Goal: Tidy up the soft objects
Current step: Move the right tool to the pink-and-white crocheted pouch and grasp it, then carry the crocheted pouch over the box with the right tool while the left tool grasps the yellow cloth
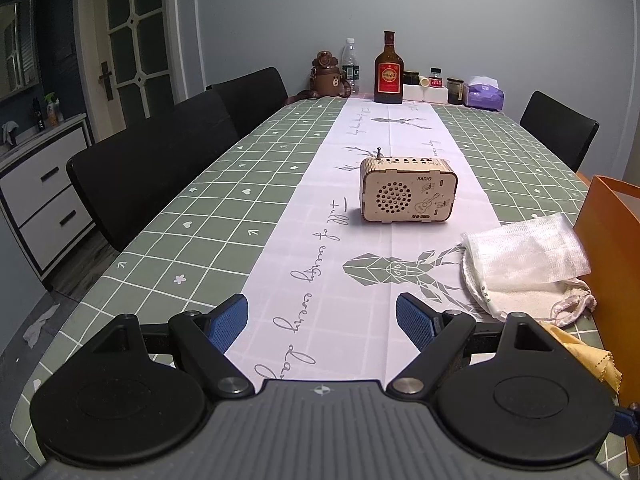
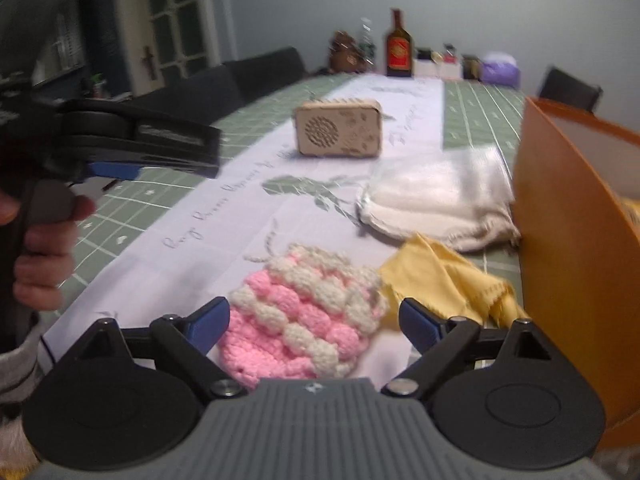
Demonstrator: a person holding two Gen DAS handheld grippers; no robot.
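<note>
Left wrist view: the left gripper (image 1: 322,322) is hovering over the desk (image 1: 168,240) with its fingers (image 1: 234,316) spread and nothing between them. The white mesh pouch (image 1: 524,260) is lying well to the right of them, touching the orange bag (image 1: 612,248), with the yellow cloth (image 1: 588,356) just beside the bag too.

Right wrist view, blurred: the right gripper (image 2: 314,322) is standing with fingers (image 2: 210,320) spread wide, and the pink-and-white crocheted piece (image 2: 304,320) is lying between them, seemingly unpinched. Three soft things are resting outside the orange bag (image 2: 576,240), so most sorting seems left.
</note>
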